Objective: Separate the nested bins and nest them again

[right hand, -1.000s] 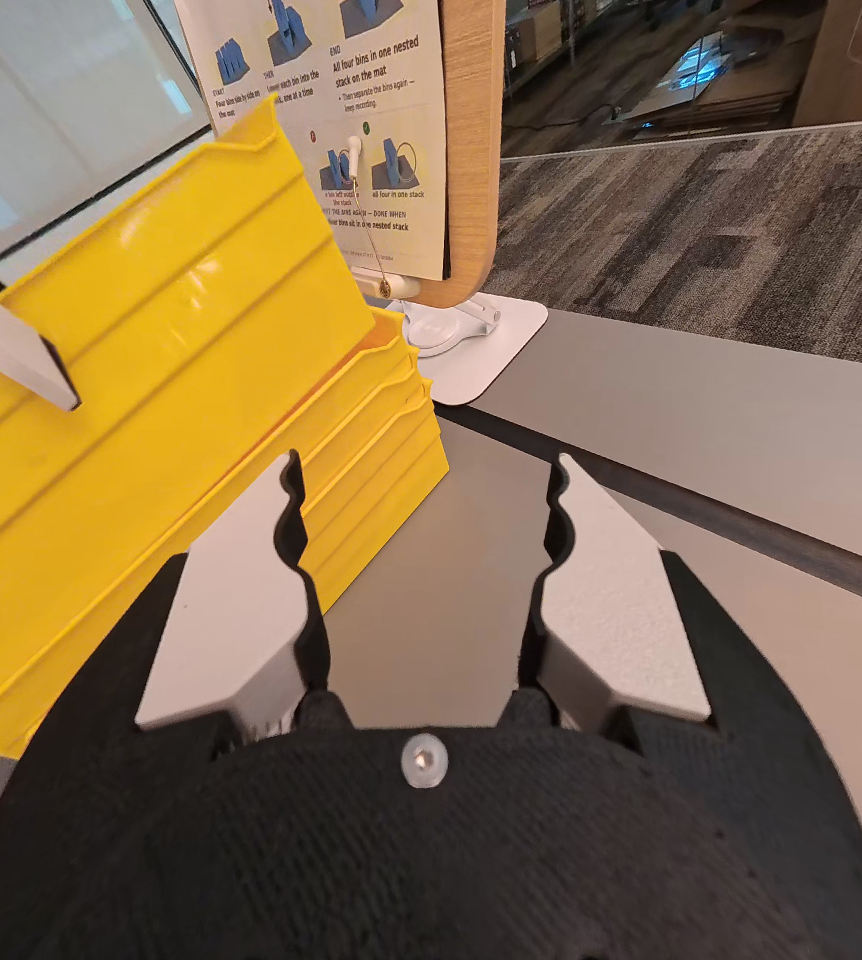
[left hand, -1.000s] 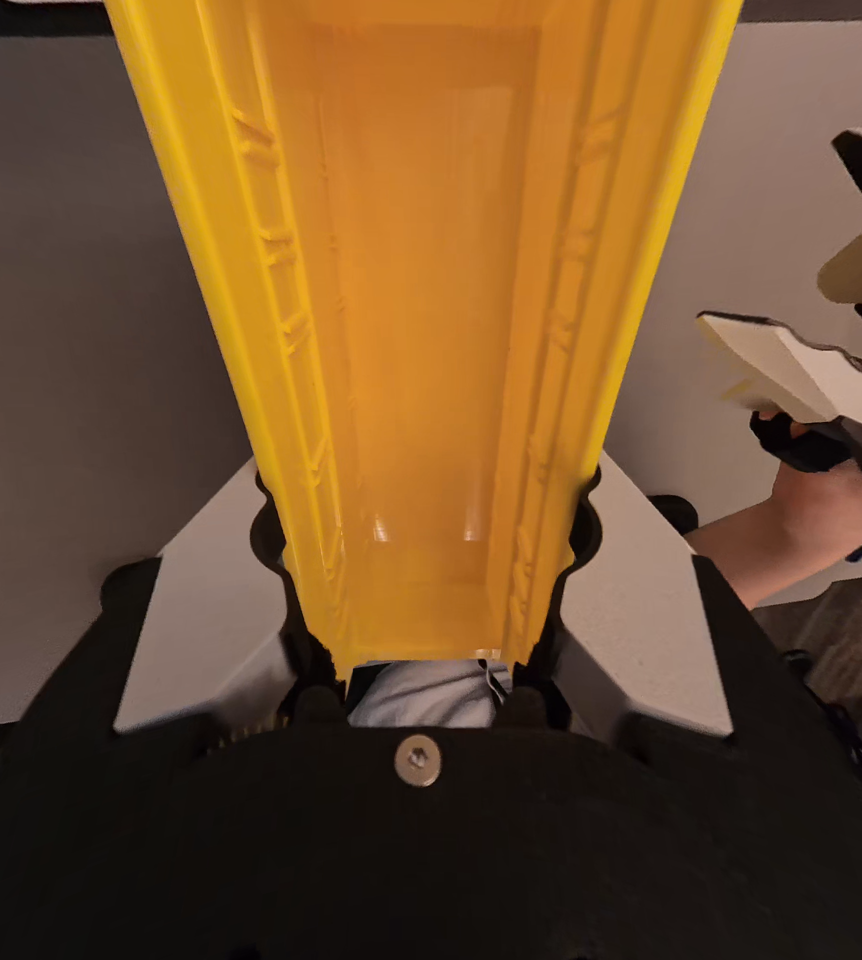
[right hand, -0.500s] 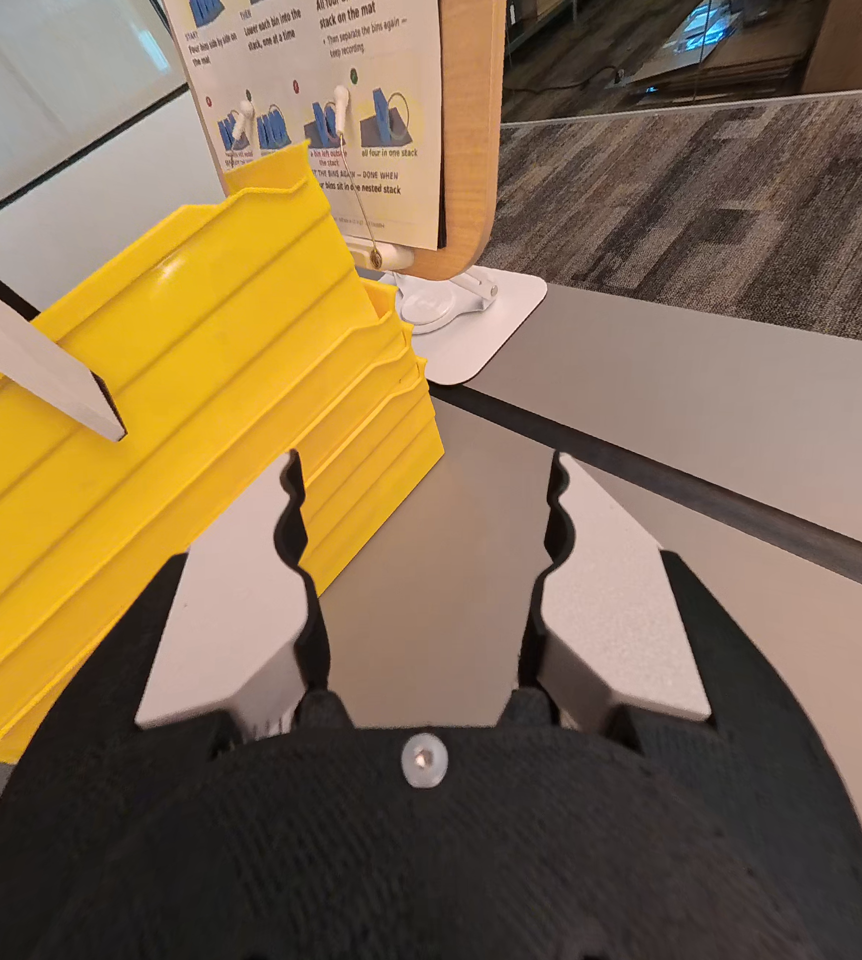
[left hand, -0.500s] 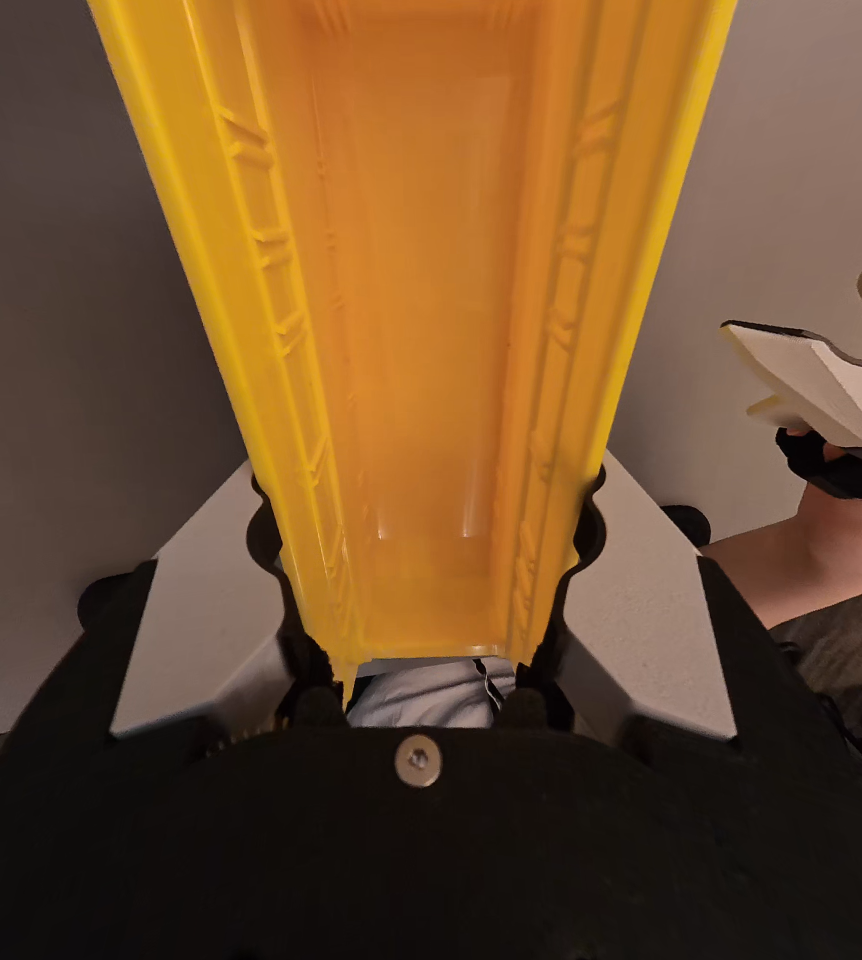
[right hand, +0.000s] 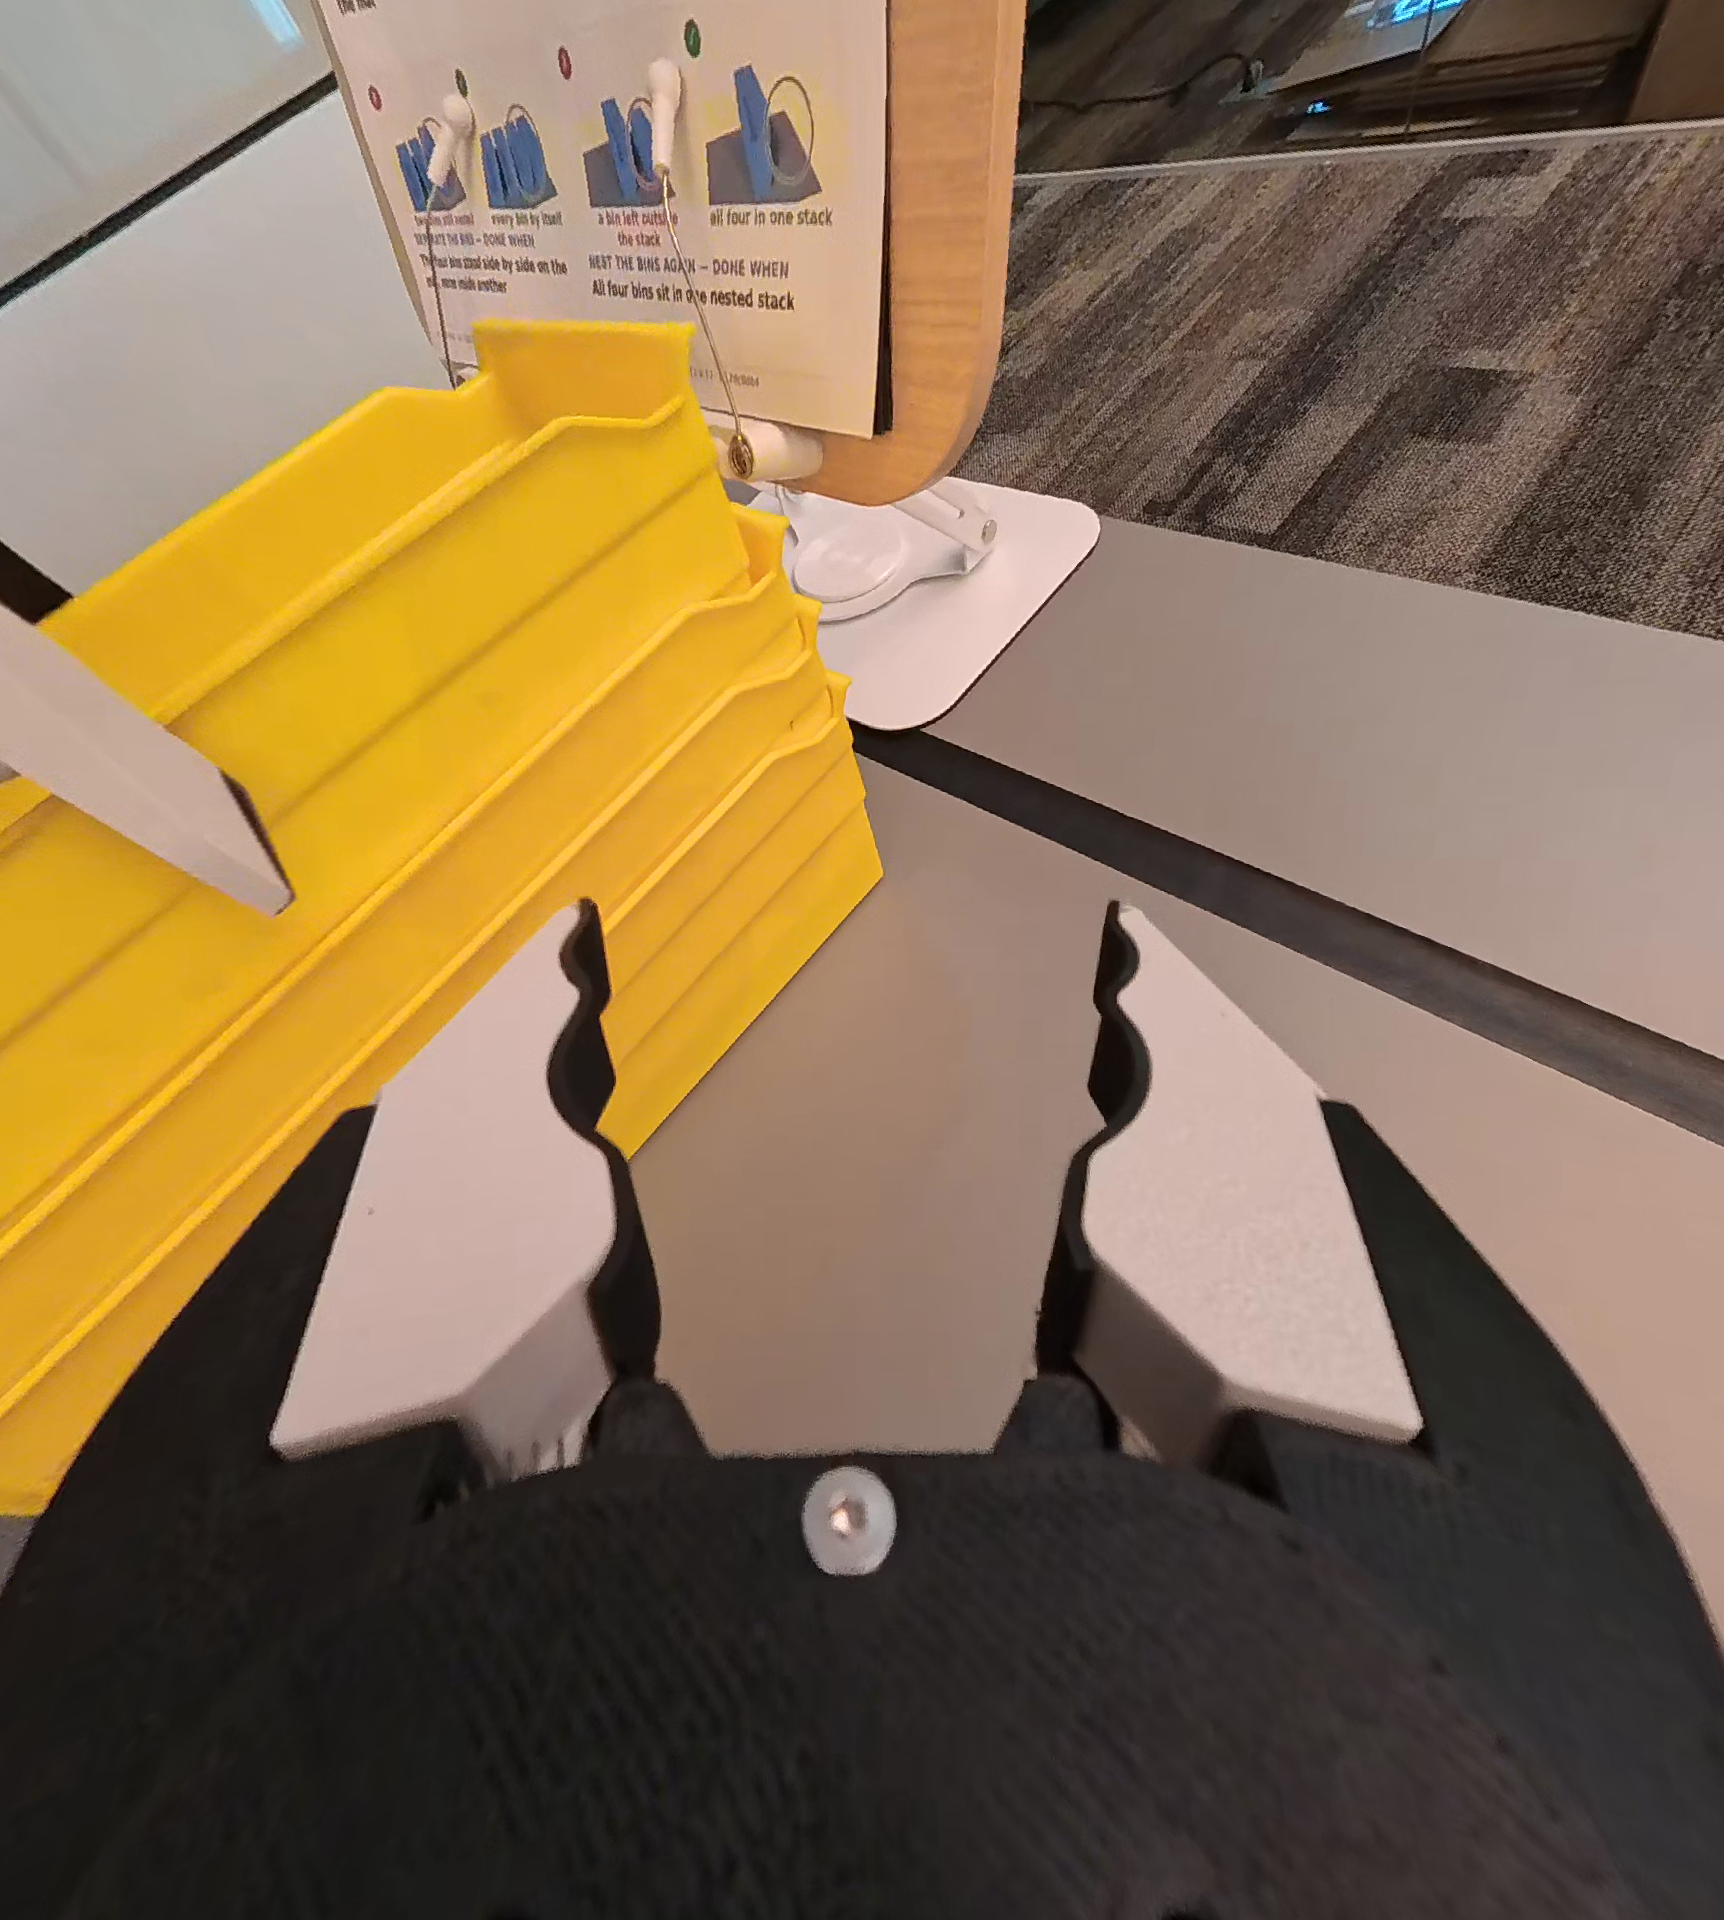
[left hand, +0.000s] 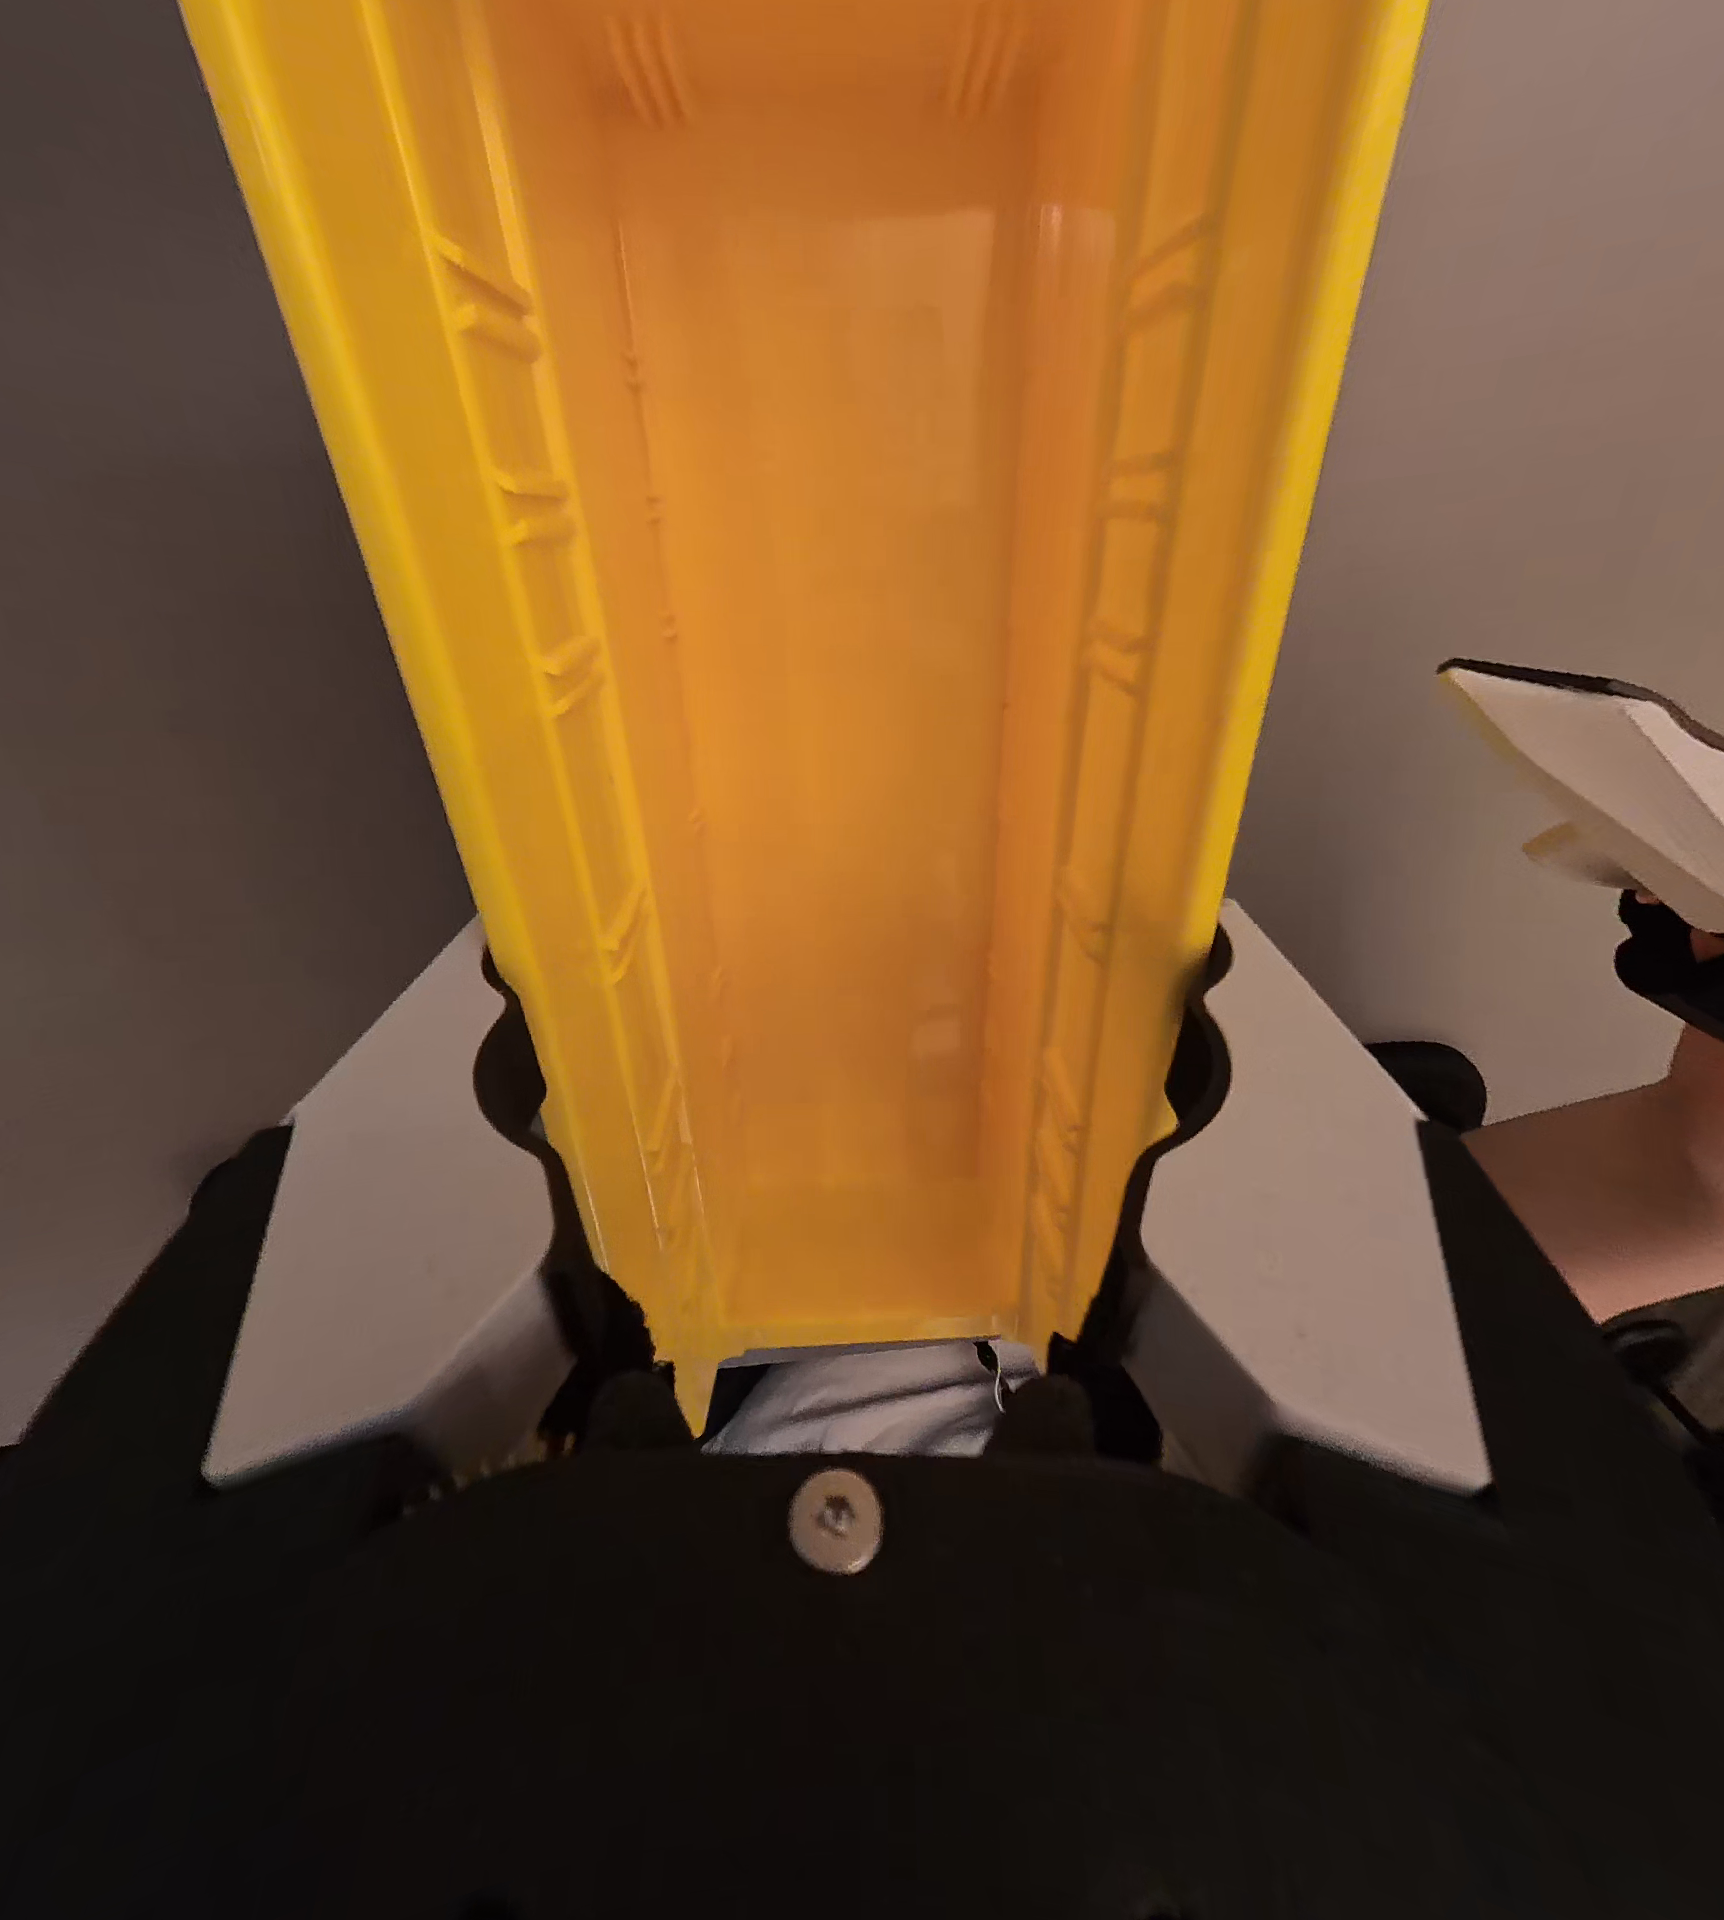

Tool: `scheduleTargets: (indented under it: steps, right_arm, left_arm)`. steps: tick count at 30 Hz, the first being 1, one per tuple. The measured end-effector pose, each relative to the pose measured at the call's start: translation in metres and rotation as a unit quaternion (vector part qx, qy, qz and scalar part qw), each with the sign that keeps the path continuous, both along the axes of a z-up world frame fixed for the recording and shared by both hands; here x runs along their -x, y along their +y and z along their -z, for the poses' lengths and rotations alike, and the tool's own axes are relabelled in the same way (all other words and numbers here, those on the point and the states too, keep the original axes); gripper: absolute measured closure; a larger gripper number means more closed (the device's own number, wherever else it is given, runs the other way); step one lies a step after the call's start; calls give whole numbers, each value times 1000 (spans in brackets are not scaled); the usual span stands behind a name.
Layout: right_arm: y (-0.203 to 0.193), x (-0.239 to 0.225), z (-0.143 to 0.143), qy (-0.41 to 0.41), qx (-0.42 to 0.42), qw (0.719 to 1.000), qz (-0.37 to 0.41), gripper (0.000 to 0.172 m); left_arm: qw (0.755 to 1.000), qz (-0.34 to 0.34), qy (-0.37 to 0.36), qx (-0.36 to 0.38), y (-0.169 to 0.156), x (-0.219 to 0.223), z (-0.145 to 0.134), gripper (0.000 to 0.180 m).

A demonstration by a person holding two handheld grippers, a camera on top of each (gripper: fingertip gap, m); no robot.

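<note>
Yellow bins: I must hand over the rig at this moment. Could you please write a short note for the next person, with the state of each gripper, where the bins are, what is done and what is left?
Left gripper: shut on the top yellow bin, one pad on each long side wall.
Right gripper: open and holding nothing, beside the stack over the grey table.
Bins: the top bin is tilted up, its far end raised out of the nested stack below it.
Done: the top bin is gripped and partly lifted.
Left: free it, set it down, separate the others, then nest all again.
</note>
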State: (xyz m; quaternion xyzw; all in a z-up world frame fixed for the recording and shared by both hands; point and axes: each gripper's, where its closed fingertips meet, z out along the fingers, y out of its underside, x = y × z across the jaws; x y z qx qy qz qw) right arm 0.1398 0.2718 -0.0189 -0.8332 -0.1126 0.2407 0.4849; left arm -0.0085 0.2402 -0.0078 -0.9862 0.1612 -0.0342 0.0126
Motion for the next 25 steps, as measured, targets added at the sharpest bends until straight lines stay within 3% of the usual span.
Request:
scheduleTargets:
  steps: [12,15,18,21,25]
  right_arm:
    - [1,0,10,-7,15,1000,-2,77]
    - [1,-1,13,-10,20,1000,-3,77]
    - [2,-1,15,-10,22,1000,-3,77]
    - [2,-3,18,-10,26,1000,-2,77]
    - [3,-8,22,-11,31,999,3,77]
  left_arm:
    - [999,21,4,42,-13,-1,4,52]
    - [997,64,1,45,-15,0,-6,52]
    - [990,140,-15,-7,-6,-2,-29,64]
    - [964,243,-15,-109,9,-1,-62,69]
    - [884,401,-2,-240,13,0,-98,78]
